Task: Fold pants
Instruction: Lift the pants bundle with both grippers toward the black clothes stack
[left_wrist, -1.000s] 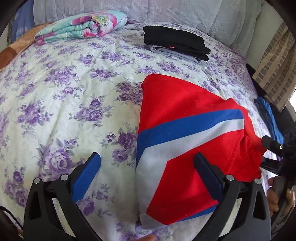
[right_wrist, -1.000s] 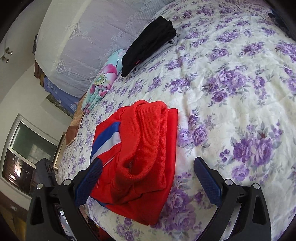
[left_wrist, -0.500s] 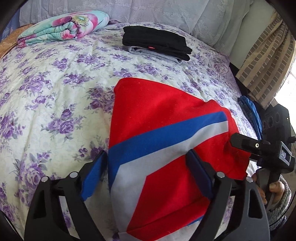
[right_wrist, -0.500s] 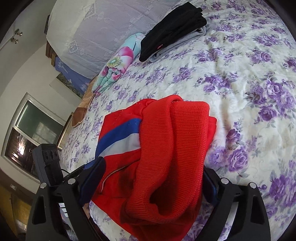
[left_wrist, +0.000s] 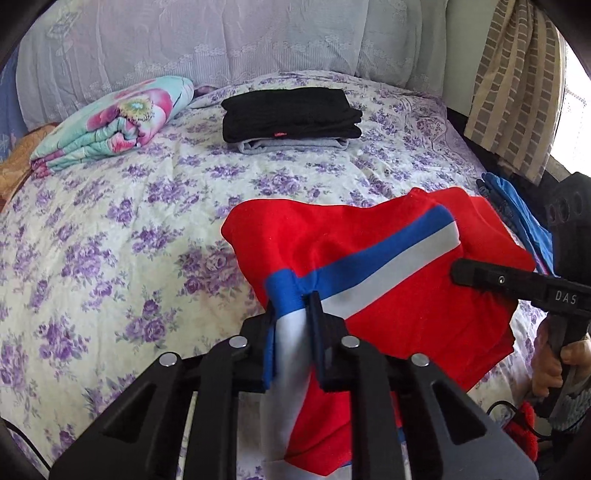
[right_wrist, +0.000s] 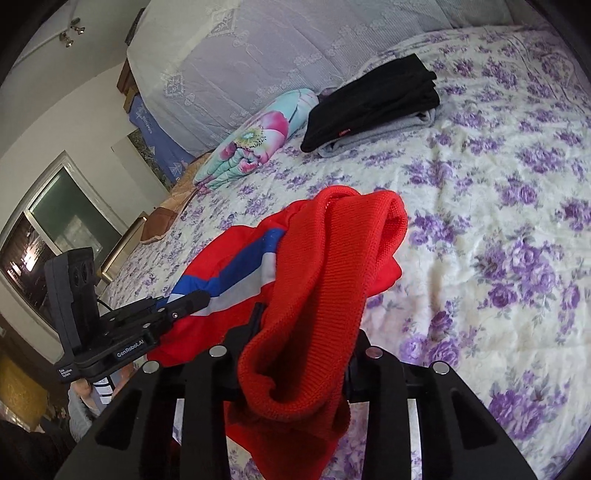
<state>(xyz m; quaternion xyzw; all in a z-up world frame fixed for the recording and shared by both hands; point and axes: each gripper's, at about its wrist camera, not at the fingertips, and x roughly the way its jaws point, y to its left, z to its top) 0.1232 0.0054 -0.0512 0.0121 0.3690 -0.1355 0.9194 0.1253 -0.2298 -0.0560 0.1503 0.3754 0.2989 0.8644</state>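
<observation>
Left wrist view: the left gripper (left_wrist: 291, 306) has just been closing, and its blue-padded black jaws now pinch a bunched fold of the red pants (left_wrist: 388, 295) where the blue and white stripes meet. The fabric there is smooth, and the white stripe hangs down between the jaws in a narrow gathered strip. The pants spread away to the right, raised off the bed (left_wrist: 110, 240), with the right gripper (left_wrist: 458, 273) reaching onto their far red edge; its black arm reads "DAS". A hand (left_wrist: 554, 365) holds that gripper's grip.

In the right wrist view, the right gripper (right_wrist: 303, 332) has likewise just been closing and clamps a thick, rib-knit red band of the pants, which drapes over the jaws in a rolled loop. The left gripper's body is labelled "GenRobot.AI".

The bed wears a quilted cream cover with purple roses. At its far side lie a folded black garment (left_wrist: 291, 114) with a small red tag on a grey garment (left_wrist: 288, 144), and a floral blanket roll (left_wrist: 114, 122) in pink and turquoise. A brick-patterned curtain (left_wrist: 517, 85) hangs at the right.
</observation>
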